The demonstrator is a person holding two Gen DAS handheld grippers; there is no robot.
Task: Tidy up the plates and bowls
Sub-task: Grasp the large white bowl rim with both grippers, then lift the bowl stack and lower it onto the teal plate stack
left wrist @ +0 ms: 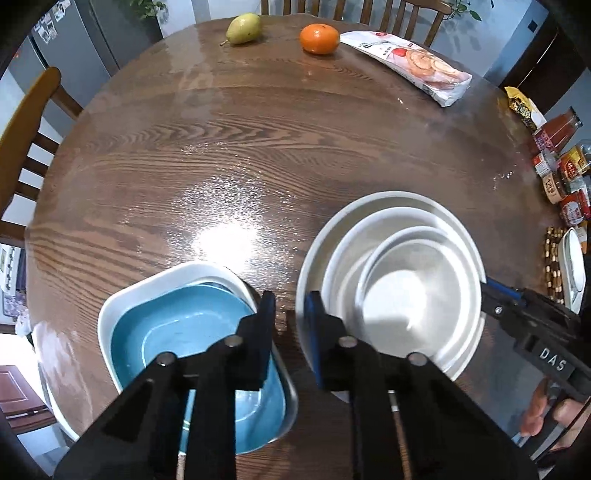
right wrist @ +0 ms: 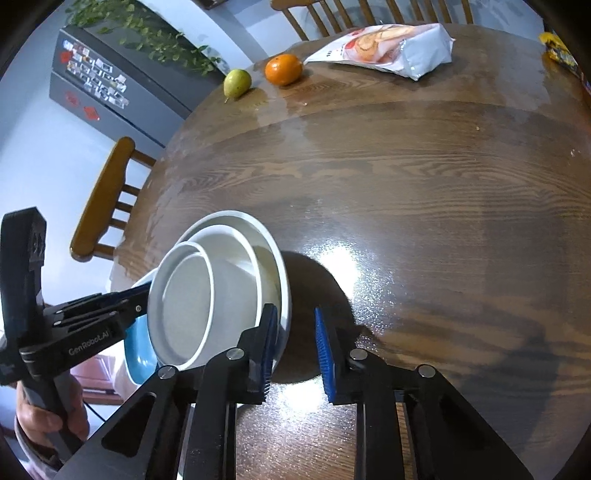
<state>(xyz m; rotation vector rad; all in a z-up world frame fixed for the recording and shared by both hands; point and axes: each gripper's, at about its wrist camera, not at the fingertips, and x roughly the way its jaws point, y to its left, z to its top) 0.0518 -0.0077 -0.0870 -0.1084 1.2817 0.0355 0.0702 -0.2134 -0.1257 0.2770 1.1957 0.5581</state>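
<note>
Pinched close on the near-left rim of the large white plate (left wrist: pixel 388 195): the jaws of the left gripper (left wrist: pixel 290 325), one finger inside the rim, the other outside over bare wood. Seen from the right wrist, reaching in low from the left and meeting the plate edge.

Closed on the opposite rim of the same plate: the jaws of the right gripper (right wrist: pixel 295 332), rim between the blue pads, hard against the left one. Behind each tool, a hand (right wrist: pixel 48 421) wrapped round the handle.

Nested inside the plate, a medium white bowl (left wrist: pixel 343 251), and inside that, pushed toward the right wrist's side, a small white bowl (left wrist: pixel 417 291). Dark shadow beside the stack on the surface (left wrist: pixel 258 147); impossible to tell whether lifted or resting.

Just left of the stack, apart from it, a square blue dish (left wrist: pixel 177 332) sitting in a square white dish (left wrist: pixel 147 284), near the surface's edge.

Well beyond, along the far edge, a pear (left wrist: pixel 243 27), an orange (left wrist: pixel 319 38) beside it, then a snack packet (left wrist: pixel 410 62) lying flat. Along the right edge, jars and bottles (left wrist: pixel 565 162) clustered together.

Around the round wooden surface, wooden chairs (left wrist: pixel 26 122); further off, a grey fridge (right wrist: pixel 103 85) dotted with magnets, trailing plant on top.
</note>
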